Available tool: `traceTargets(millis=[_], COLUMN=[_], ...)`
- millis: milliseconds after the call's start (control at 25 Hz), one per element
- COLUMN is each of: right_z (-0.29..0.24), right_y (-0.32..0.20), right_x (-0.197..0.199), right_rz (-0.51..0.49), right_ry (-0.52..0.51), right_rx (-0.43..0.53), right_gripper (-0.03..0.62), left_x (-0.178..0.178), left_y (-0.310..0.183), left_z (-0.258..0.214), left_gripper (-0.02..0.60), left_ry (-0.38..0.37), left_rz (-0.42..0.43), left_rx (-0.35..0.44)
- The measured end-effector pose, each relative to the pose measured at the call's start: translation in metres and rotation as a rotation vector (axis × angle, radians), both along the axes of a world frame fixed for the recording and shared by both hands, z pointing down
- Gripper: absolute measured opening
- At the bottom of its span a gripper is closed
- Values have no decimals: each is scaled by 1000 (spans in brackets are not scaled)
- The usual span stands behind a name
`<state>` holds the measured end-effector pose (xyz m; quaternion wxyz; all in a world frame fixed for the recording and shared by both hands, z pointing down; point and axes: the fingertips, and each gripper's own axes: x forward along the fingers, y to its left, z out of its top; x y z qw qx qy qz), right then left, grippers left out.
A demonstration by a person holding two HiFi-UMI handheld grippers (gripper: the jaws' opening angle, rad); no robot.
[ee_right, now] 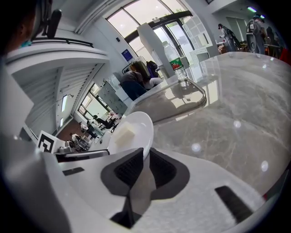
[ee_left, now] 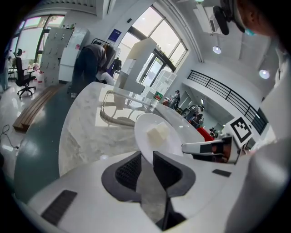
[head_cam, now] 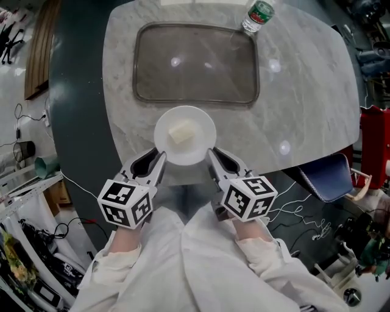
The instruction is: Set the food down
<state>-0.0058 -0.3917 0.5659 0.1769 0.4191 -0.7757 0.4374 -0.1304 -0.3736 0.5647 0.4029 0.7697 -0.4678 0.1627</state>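
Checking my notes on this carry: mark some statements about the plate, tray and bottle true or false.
Both the left tongs and right tongs clamp the round white plate by its rim. True.
The pale food cube lies in the grey rectangular tray. False: it lies on the plate.
The clear green-labelled plastic bottle stands at the tray's far right corner. True.
The plate sits inside the tray. False: it is outside it, at the marble table's near edge.

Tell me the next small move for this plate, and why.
Probably ease the plate forward and lower it onto the bare marble table short of the tray: the left tongs and right tongs each clamp its rim, and it hangs at the table's near edge with the food cube on it.
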Motion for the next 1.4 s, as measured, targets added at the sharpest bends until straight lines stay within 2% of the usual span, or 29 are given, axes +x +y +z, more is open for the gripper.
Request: traceTargets(millis=[320, 640, 1400], right_z=[-33, -44, -16], right_y=[-62, -122, -189], right_x=[8, 18, 2], right_rz=[-7, -10, -74], right_ry=[-15, -29, -20], right_rx=[59, 79, 5], right_gripper=[34, 34, 34], left_x=[8, 18, 4], left_y=[-58, -117, -182], left_z=[-33, -47, -21], left_gripper=[87, 87, 87], left_ry=[-3, -3, -36], left_rz=[-24, -30, -31], left_rx=[58, 98, 39])
